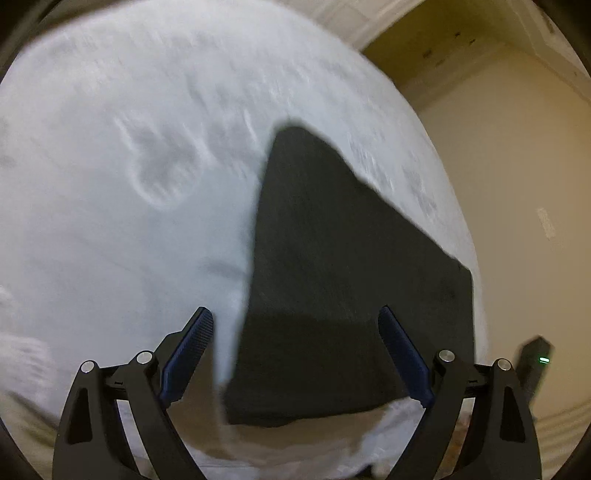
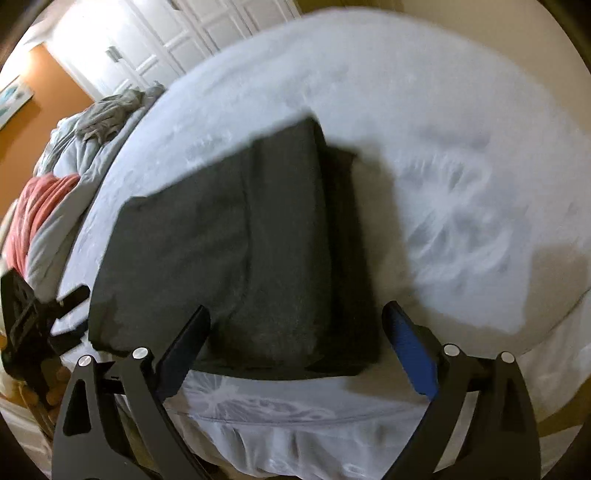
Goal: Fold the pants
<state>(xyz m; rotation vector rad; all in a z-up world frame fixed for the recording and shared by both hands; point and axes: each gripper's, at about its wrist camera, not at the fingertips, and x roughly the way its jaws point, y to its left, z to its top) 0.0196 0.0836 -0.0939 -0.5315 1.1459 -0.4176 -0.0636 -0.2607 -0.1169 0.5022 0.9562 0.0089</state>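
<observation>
Dark grey pants (image 2: 236, 236) lie folded in layers on a pale blue bed sheet (image 2: 443, 129), near the bed's front edge. In the left wrist view the same pants (image 1: 332, 277) taper away from me across the sheet (image 1: 129, 166). My left gripper (image 1: 295, 314) is open, its blue-padded fingers (image 1: 402, 354) wide apart over the near end of the pants, nothing pinched between them. My right gripper (image 2: 297, 310) is open too, hanging above the near folded edge with no cloth in its jaws. The left gripper (image 2: 29, 314) shows as a black shape at the left edge of the right wrist view.
A heap of grey, pale blue and pink bedding (image 2: 62, 173) lies at the far left of the bed. White doors (image 2: 192, 33) and an orange wall (image 2: 22, 122) stand beyond. The sheet's front edge (image 2: 295, 424) drops away below the pants. A cream wall (image 1: 517, 184) lies right of the bed.
</observation>
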